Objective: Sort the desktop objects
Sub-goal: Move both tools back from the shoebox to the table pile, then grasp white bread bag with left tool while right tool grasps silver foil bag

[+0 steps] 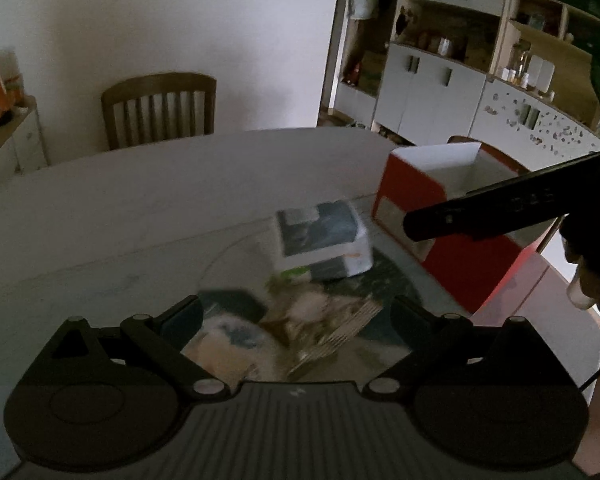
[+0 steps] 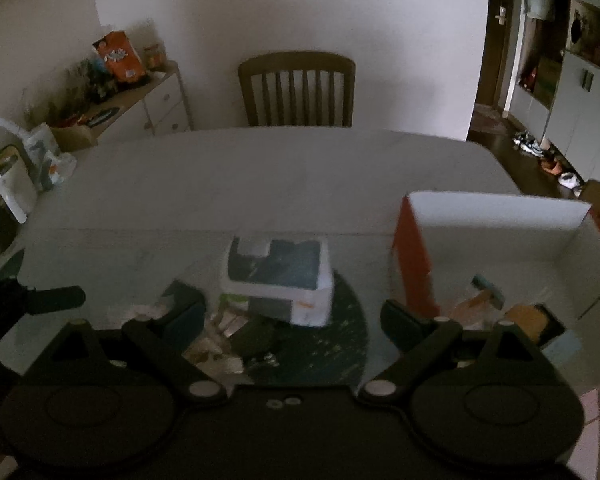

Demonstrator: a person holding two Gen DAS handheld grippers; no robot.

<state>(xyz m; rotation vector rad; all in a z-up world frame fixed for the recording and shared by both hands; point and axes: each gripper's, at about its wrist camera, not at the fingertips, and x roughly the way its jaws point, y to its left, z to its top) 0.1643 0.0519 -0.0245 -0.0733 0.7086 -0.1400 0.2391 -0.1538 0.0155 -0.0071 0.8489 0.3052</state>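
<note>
Dim room, pale table (image 2: 260, 168), wooden chair (image 2: 296, 88) behind, both hand-held grippers apart, empty.

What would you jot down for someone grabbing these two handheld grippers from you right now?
Left gripper: open, empty, hanging over the loose pile on the table.
Right gripper: open, empty, just left of the red box.
The red box is open-topped and already holds a few things, including a small hammer; the rest are too blurred to name.
A white and blue carton rests on the dark round mat, with small items scattered in front of it.
Done: some items boxed. Left: the carton and the pile, probably into the box.
</note>
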